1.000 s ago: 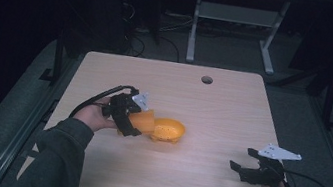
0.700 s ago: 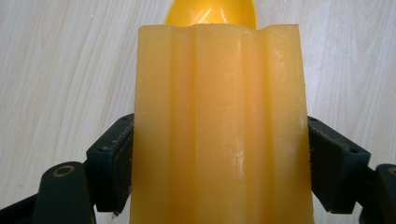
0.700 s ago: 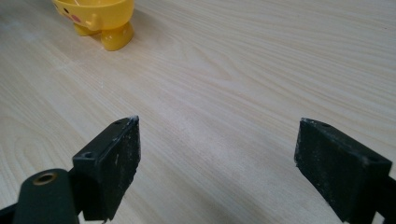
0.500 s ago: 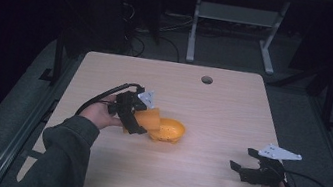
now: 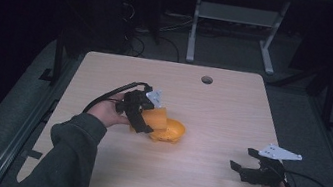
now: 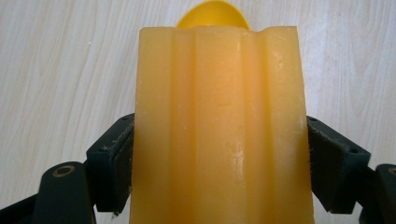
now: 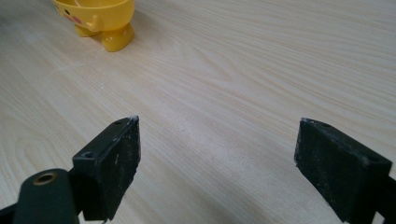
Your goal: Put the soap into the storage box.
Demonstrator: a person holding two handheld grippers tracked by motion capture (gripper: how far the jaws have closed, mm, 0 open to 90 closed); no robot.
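Left jaws: clamped on both flanks of the orange ribbed block (image 6: 219, 126), one black pad per side, block filling the gap btwn them.
Right jaws: wide apart, nothing btwn them, bare desk (image 7: 261, 70) beyond.
Left gripper (image 5: 143, 115): mid-desk, a bit left of centre, held in the person's left hand (image 5: 107, 111), pointing toward the desk's right side.
Block long axis: runs straight out from the left jaws, ribs lengthwise; far end is over or against the yellow bowl (image 5: 171, 132) — can't tell if touching.
Bowl: sits on the desk just beyond the block tip; in the left gripper view its rim (image 6: 212, 13) peeks over the block's far end. Right gripper view shows little feet and a cartoon face on it (image 7: 100, 16).
Right gripper (image 5: 248, 170): near the desk's front right, well apart from bowl and block, idle.
Nearer hand: left, by a lot; it already has the block.
Key relation: bowl lies dead ahead of the block, on the same line as its long axis.
Next move, my guess: tip or lower the block into the bowl, then let go; right could steady the bowl but has the whole gap to cross.
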